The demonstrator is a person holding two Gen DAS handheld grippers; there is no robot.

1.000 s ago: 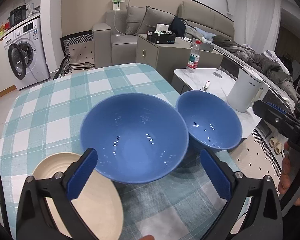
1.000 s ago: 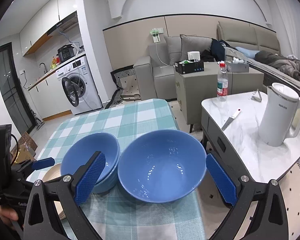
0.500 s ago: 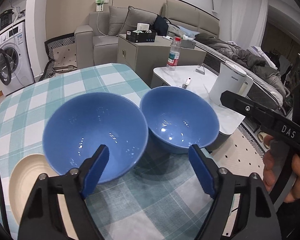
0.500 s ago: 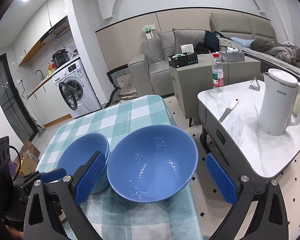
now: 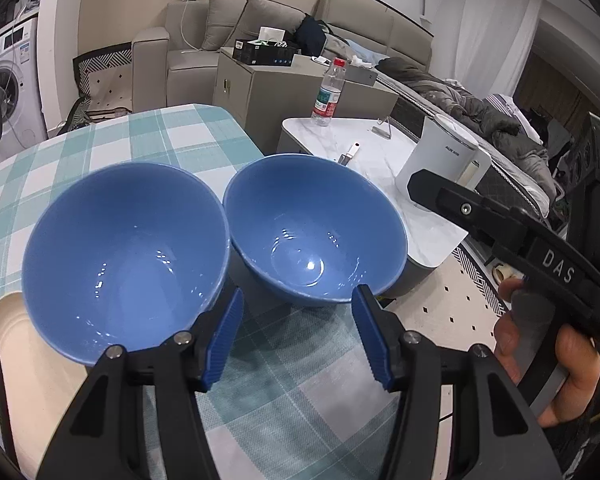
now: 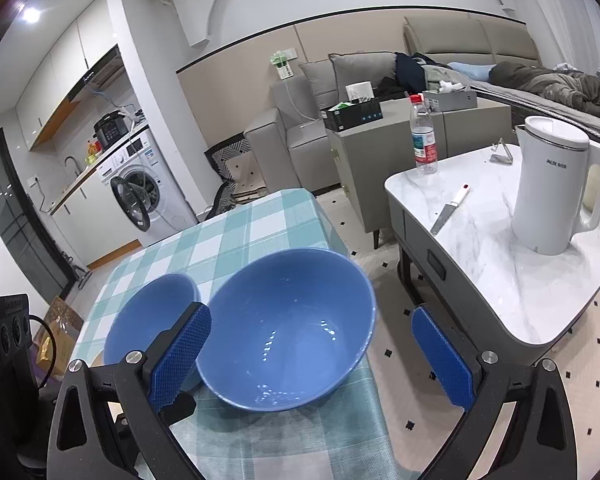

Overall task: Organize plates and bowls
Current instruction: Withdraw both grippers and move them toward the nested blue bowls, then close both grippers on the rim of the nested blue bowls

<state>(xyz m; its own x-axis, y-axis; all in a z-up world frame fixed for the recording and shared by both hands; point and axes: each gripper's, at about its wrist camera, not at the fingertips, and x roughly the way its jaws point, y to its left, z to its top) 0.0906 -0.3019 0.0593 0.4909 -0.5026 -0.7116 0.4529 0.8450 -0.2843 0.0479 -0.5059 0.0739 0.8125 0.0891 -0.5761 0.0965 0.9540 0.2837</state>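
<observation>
Since half a second earlier the left tongs [image 5: 296,336] had swung toward the worktop's right edge: both blue bowls had slid leftward in their view, and the blue pads stood closer together, though still parted and holding nothing. The right tongs [image 6: 312,354] had dropped nearer; they gaped wide, the left pad overlapping the gap between the two bowls, and gripped nothing.

The room held a grey sofa [image 6: 300,128], a washing machine [image 6: 140,196] and a marble side table [image 6: 500,240] just beyond the worktop's right edge. The worktop [image 5: 148,148] wore a teal checked cloth.

Two blue bowls sat rim to rim near the right edge, both empty apart from glints of light. The left bowl [image 5: 124,260] overlapped a cream plate [image 5: 4,344] at the worktop's near left. The right bowl [image 5: 316,232] stood at the very edge, just ahead of the left tongs.

On the side table stood a white kettle [image 6: 556,184], a water bottle [image 6: 423,136] and a small knife [image 6: 450,210].
</observation>
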